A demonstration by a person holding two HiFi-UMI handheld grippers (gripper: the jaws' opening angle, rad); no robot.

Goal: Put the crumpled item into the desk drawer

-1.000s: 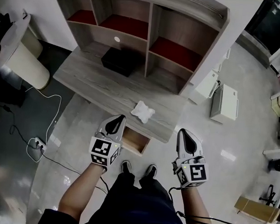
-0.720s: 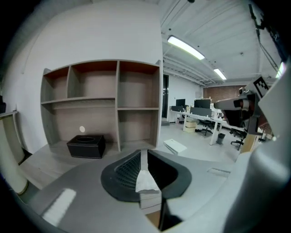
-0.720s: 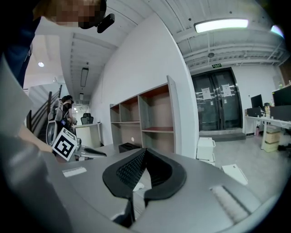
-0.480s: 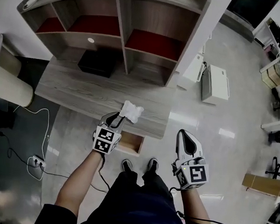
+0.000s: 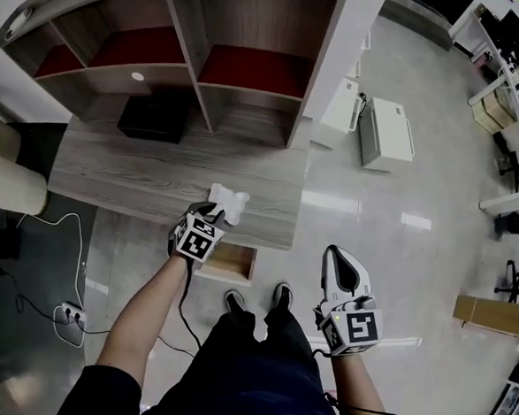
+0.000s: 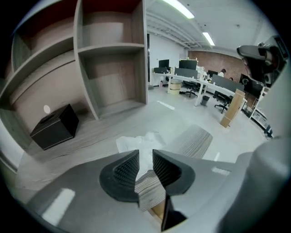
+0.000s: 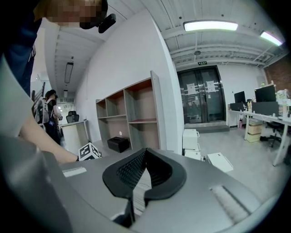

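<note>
On desk (image 5: 138, 171), 1 crumpled item (image 5: 228, 200) lies past L gripper (image 6: 146, 154), jaws narrowly apart; R gripper (image 7: 145, 151) closed; 1 drawer (image 5: 227, 260) open.

Wood shelf unit (image 5: 255, 16), upper cubbies lined red (image 5: 243, 68). Black box (image 5: 153, 119) under its lower left cubby. Two white cabinets (image 5: 387, 134) on the glossy floor to the right of the unit. Power strip (image 5: 68, 315) with a white cable (image 5: 63, 224) on the dark floor, left. Cardboard box (image 5: 491, 314) far right, black office chair (image 5: 509, 286) near it. Glass double doors (image 7: 202, 95) behind, ceiling strip light (image 7: 210, 26) on.
</note>
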